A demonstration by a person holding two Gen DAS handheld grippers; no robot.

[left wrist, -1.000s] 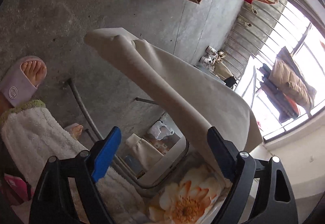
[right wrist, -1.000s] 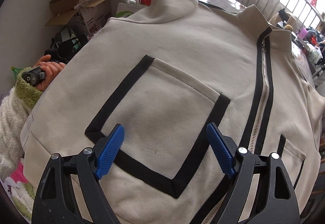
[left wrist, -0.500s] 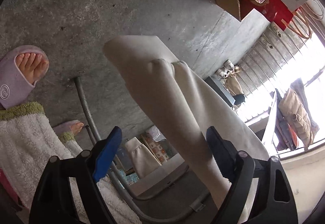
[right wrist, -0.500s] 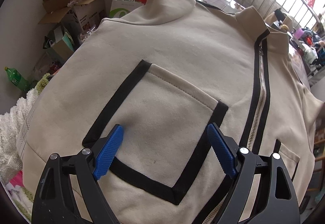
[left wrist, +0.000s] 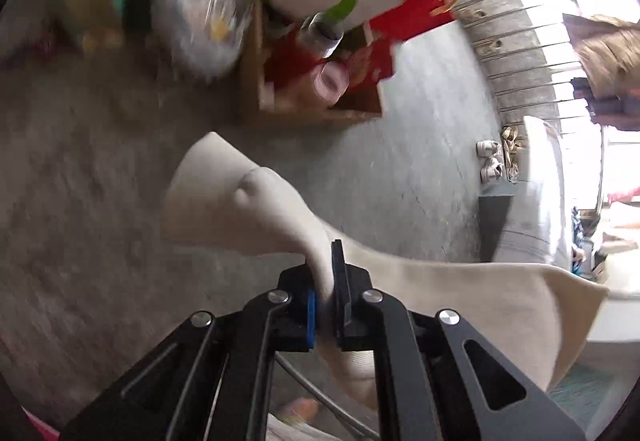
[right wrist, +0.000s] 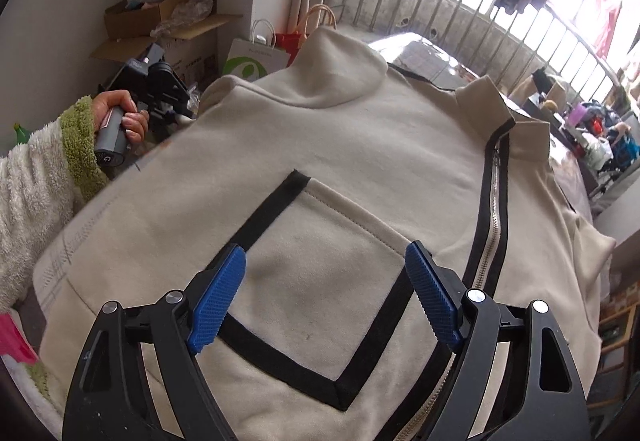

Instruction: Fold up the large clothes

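Since the earlier frame our left gripper (left wrist: 325,295) has pinched the sleeve (left wrist: 240,209), which hangs beside the jacket (right wrist: 360,145). Our right gripper (right wrist: 326,295) hovers spread over its pocket (right wrist: 320,281), jaws closing slightly. Next, we think, the sleeve must cross the jacket.

Both tongs are black, built of flat linked bars with triangular cut-outs and round silver screws at the joints. The right tongs (right wrist: 326,299) carry bright blue ribbed pads (right wrist: 218,299) on the inner faces of both fingers. On the left tongs (left wrist: 328,315) only a thin blue edge of one pad shows. The person's left hand (right wrist: 124,115) comes out of a fluffy white sleeve (right wrist: 30,197) with a shaggy green cuff (right wrist: 80,145), beside a grey handle (right wrist: 114,139) with a black end cap.
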